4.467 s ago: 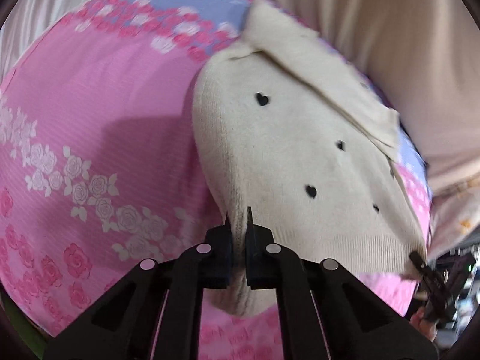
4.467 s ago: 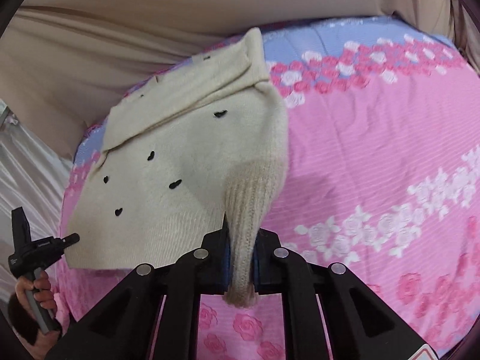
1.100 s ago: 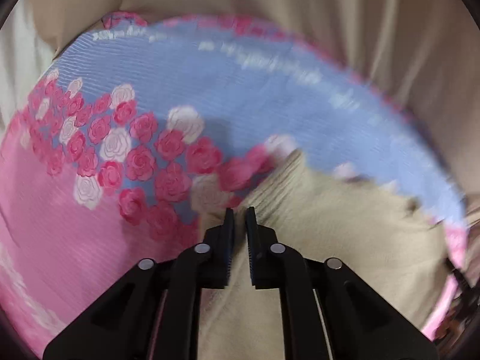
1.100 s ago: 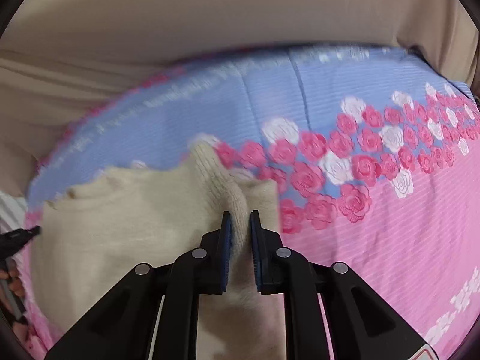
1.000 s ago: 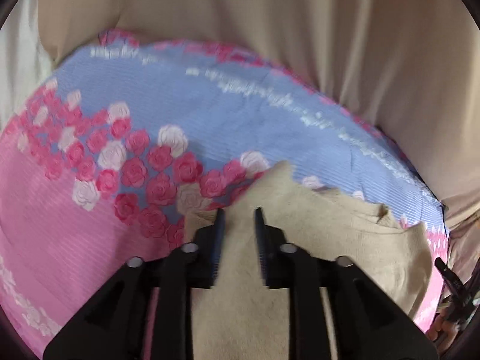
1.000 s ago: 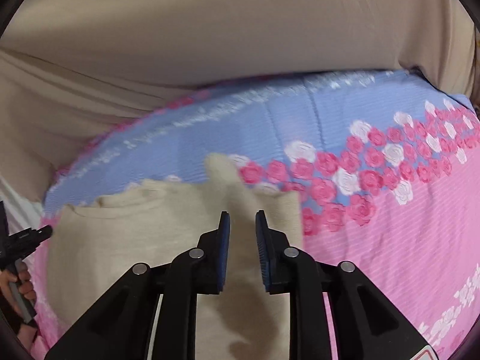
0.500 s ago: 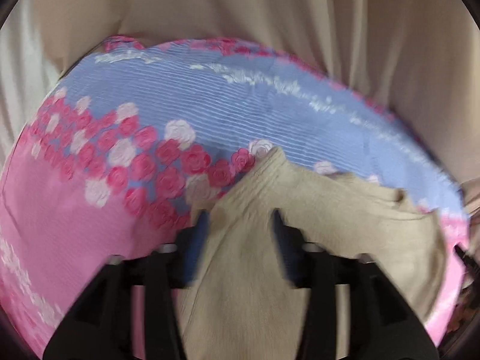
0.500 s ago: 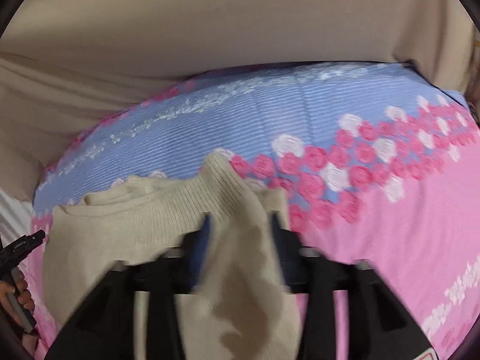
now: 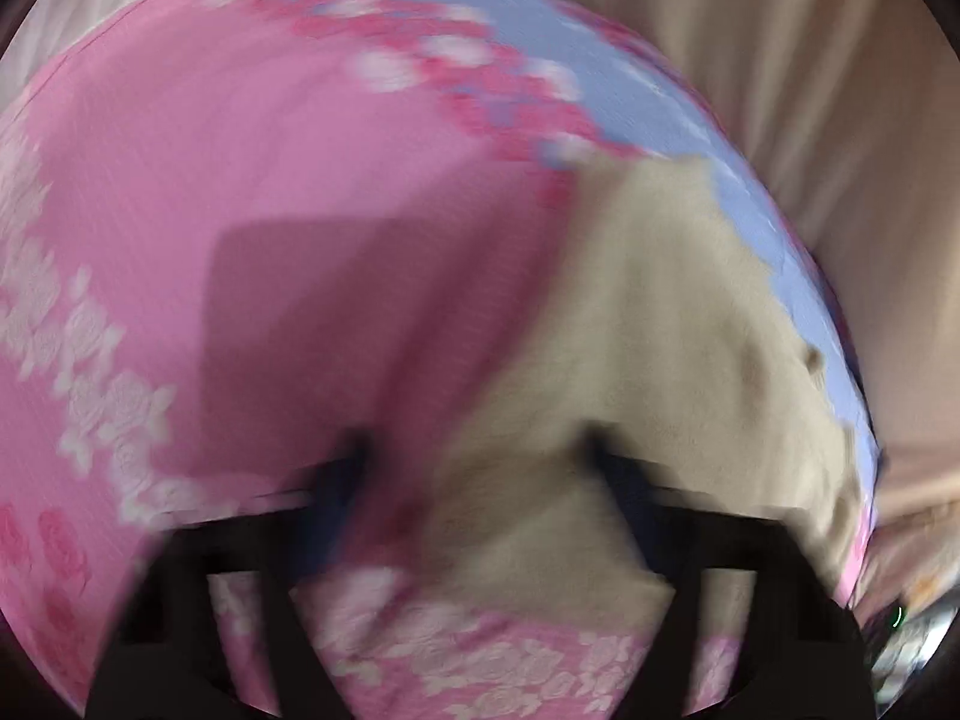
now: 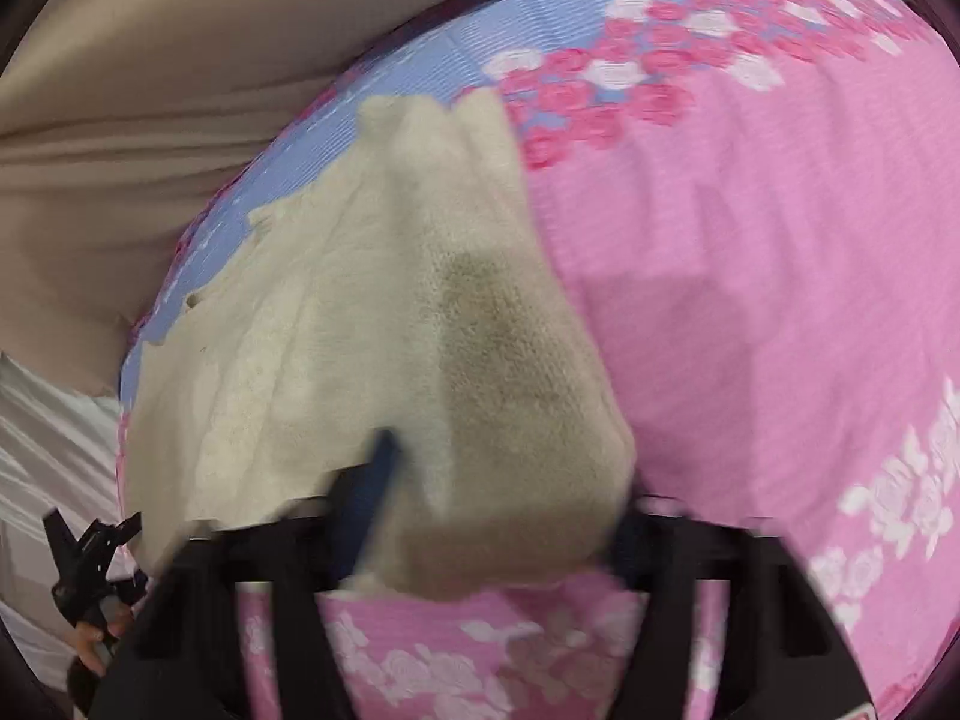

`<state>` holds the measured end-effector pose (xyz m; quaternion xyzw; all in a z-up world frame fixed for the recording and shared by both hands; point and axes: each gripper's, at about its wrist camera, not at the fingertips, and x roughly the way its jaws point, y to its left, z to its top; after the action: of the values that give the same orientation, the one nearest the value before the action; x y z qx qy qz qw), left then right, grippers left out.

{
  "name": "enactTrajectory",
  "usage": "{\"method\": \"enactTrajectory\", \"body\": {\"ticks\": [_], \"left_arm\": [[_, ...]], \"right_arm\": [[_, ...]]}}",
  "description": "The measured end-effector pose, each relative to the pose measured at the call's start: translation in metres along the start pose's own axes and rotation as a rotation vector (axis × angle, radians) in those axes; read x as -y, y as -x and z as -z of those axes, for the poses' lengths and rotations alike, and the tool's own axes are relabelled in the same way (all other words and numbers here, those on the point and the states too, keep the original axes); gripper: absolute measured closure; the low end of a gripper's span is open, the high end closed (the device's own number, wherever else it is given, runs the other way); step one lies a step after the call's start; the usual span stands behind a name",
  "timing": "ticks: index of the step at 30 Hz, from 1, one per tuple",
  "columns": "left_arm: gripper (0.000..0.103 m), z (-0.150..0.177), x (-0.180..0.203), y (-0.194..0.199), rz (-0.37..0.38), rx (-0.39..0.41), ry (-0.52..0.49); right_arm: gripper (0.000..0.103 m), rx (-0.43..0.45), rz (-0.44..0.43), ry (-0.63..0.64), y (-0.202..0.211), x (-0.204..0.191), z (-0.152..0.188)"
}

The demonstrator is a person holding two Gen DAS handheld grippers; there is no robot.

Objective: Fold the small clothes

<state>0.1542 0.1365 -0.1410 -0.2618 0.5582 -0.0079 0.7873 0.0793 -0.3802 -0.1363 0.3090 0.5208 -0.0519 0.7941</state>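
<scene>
A cream knit sweater (image 9: pixel 648 360) lies folded over on the pink and blue floral bedspread (image 9: pixel 240 150). It also shows in the right wrist view (image 10: pixel 390 324), plain side up. My left gripper (image 9: pixel 474 462) is open wide and empty above the sweater's left edge. My right gripper (image 10: pixel 504 480) is open wide and empty above the sweater's near right part. Both views are motion-blurred. The left gripper also shows in the right wrist view (image 10: pixel 90 558), at the lower left edge.
A beige curtain (image 10: pixel 150 60) hangs behind the bed and also shows in the left wrist view (image 9: pixel 810 90). White fabric (image 10: pixel 42 438) lies at the left of the bed. The bedspread (image 10: pixel 750 300) stretches wide to the right of the sweater.
Both grippers carried the sweater's bottom up over its top, opened and let go. Both now pull back toward me, jaws wide open.
</scene>
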Motion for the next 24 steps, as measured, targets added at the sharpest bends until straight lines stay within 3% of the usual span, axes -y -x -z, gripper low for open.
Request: {"method": "enactTrajectory", "body": {"ticks": [2,6,9,12,15,17,19,21,22,24], "left_arm": [[0.089,-0.006,0.014,0.007,-0.005,-0.013,0.01],[0.089,-0.007,0.043,0.057,0.076,0.024,-0.045],[0.09,0.01,0.041,0.069,0.069,-0.015,-0.047],[0.091,0.05,0.029,0.049,0.009,-0.105,-0.035],[0.09,0.084,0.019,0.028,-0.089,-0.146,-0.06],[0.088,0.088,0.025,0.039,-0.107,-0.109,-0.069],[0.086,0.082,0.041,0.064,-0.119,-0.057,-0.095],[0.085,0.071,0.064,0.09,-0.114,0.018,-0.14],[0.085,0.065,0.084,0.105,-0.103,0.09,-0.191],[0.081,0.058,0.11,0.111,-0.095,0.148,-0.262]], "right_arm": [[0.082,0.039,-0.002,0.013,0.012,-0.014,-0.009],[0.085,0.116,-0.005,0.108,0.077,-0.033,-0.018],[0.085,0.126,0.069,0.156,0.111,-0.022,-0.002],[0.083,0.074,0.137,0.076,0.114,0.029,0.025],[0.076,-0.069,0.232,0.036,0.08,0.076,0.059],[0.075,-0.017,0.208,-0.019,0.091,0.086,0.064],[0.066,0.123,0.248,-0.059,0.129,0.081,0.055],[0.067,0.201,0.23,0.006,0.152,0.062,0.038],[0.071,0.203,0.199,0.061,0.156,0.046,0.027],[0.077,0.173,0.138,0.161,0.146,0.009,0.007]]}}
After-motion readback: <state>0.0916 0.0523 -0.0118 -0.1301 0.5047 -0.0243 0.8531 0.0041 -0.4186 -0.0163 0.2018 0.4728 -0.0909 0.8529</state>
